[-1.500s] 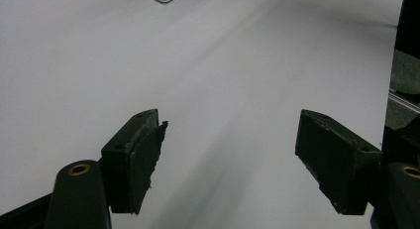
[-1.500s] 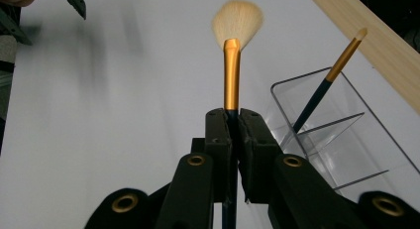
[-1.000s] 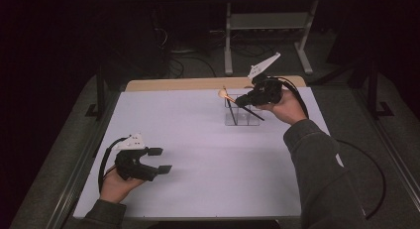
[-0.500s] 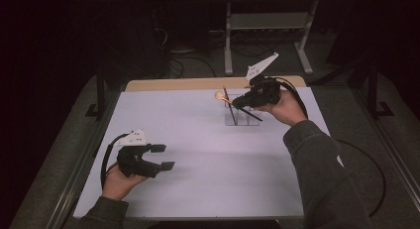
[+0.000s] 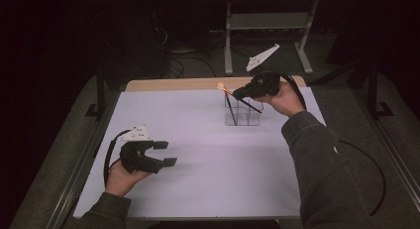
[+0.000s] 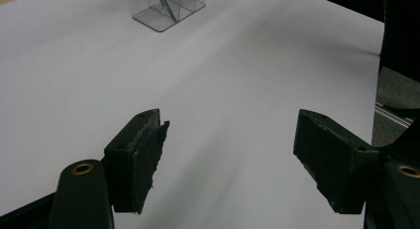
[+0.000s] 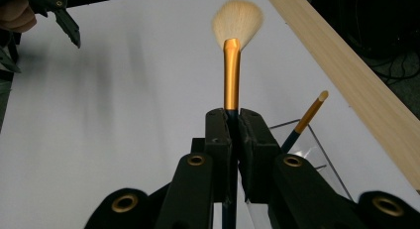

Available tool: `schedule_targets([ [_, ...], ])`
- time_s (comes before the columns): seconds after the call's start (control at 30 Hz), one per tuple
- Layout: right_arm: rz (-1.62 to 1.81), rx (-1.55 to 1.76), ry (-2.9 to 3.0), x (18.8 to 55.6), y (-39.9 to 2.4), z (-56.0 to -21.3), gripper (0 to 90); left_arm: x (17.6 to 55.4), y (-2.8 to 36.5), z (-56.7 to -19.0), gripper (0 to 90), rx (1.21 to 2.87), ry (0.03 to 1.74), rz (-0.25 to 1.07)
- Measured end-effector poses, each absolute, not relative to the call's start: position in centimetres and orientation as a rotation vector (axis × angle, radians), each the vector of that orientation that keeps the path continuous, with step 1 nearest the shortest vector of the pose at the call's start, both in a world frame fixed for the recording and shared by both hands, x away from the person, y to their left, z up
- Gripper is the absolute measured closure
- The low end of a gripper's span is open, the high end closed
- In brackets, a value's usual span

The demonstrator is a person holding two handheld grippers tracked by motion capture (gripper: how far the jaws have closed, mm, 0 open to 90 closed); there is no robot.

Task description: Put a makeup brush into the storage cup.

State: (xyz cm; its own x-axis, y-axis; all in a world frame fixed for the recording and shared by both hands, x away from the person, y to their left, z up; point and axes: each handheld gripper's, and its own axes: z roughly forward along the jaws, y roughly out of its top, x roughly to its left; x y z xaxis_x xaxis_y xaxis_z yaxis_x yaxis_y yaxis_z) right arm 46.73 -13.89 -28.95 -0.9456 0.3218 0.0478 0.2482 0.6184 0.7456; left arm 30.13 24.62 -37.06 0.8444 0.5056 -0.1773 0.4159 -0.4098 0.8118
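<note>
Right gripper (image 7: 232, 135) is clamped tight on the dark handle of a fan brush (image 7: 232, 55); in its own view the gold ferrule and pale bristles rise straight out past the jaw tips. From the high view we place the gripper (image 5: 236, 93) just above the clear holder (image 5: 242, 112), brush (image 5: 223, 87) slanting up and away, bristle end out beyond the holder's far left corner, handle end angled down toward the compartments.

One more brush (image 7: 308, 119) already stands in the holder (image 7: 317, 154), leaning, its gold-tipped end up. We read that one as placed. A dark stick (image 5: 231, 109) shows leaning in the holder from above too; we cannot tell which compartment it sits in.

Left gripper (image 5: 166, 153) sits well apart from the holder, on the near left of the white table (image 5: 188, 189), low over the surface. Its jaws stand wide with nothing between them; its own view gives bare table between the pads (image 6: 143, 159) and the holder (image 6: 166, 8) far off at the top.

Our judgement on progress: one brush is stowed, the fan brush is gripped and carried over the holder, not yet seated. Left to do: drop its handle into a free compartment, then let go. We spot no other loose brushes on the table, so this looks like the last of them, as far as the views reach.
</note>
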Motion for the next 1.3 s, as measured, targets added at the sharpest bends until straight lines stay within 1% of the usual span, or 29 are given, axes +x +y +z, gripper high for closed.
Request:
schedule_targets([
  [0.17,1.252,0.468,2.753,46.9,-13.3,-28.8,82.8,30.5,24.6,-36.8,26.9,2.05,0.675,0.11],
  [0.33,1.235,0.442,2.779,46.2,-12.8,-28.7,82.8,30.8,24.3,-35.9,27.7,2.061,0.665,0.107],
  [0.6,1.273,0.344,2.775,44.5,-11.9,-28.4,82.8,31.7,22.7,-33.3,29.7,2.064,0.636,0.11],
  [1.07,1.285,0.312,2.774,42.9,-12.0,-28.4,82.8,36.1,18.3,-29.0,33.1,2.087,0.597,0.082],
  [1.3,1.3,0.305,2.769,42.7,-12.2,-28.2,82.8,38.7,16.2,-28.1,34.5,2.094,0.59,0.065],
])
